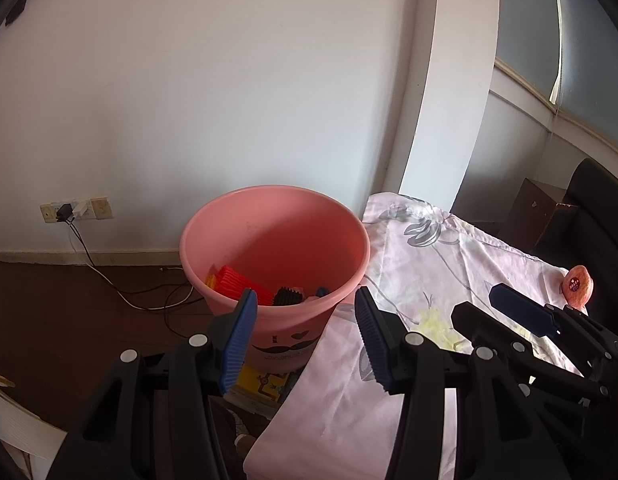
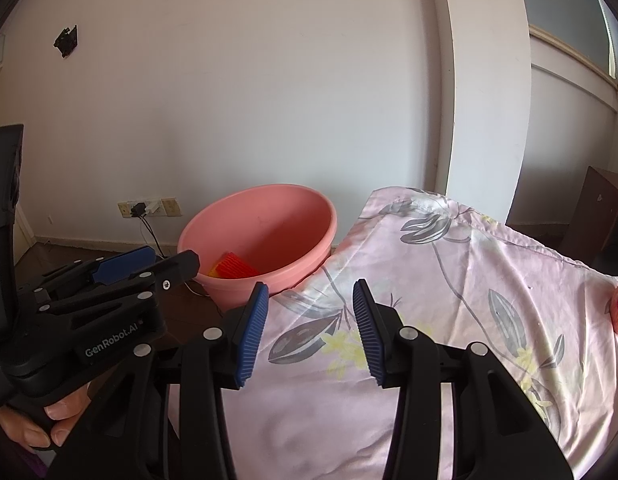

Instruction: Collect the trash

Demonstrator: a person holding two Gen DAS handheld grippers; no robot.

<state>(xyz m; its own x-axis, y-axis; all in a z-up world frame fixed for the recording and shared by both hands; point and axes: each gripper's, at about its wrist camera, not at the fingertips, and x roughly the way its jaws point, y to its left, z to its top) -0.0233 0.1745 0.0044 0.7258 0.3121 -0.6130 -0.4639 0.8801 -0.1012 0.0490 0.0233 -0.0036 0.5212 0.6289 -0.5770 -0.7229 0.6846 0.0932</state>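
Both tongs, left [image 1: 305, 312] and right [image 2: 311, 308], hang spread and empty. The pink bucket [image 1: 213, 276] already holds scraps. One pinkish wrapper [image 1: 577, 290] remains at the floral-clothed counter [image 1: 429, 264] edge; the right tongs should probably reach for it.

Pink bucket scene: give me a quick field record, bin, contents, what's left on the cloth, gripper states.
bin: pink bucket, on the floor beside the cloth-covered table
contents: red ribbed piece, black ribbed piece, other bits partly hidden
surface: floral cloth
left on cloth: orange-pink wrapped item at the far right edge
left gripper: open, holds nothing, aimed at the bucket
right gripper: open, holds nothing, over the cloth
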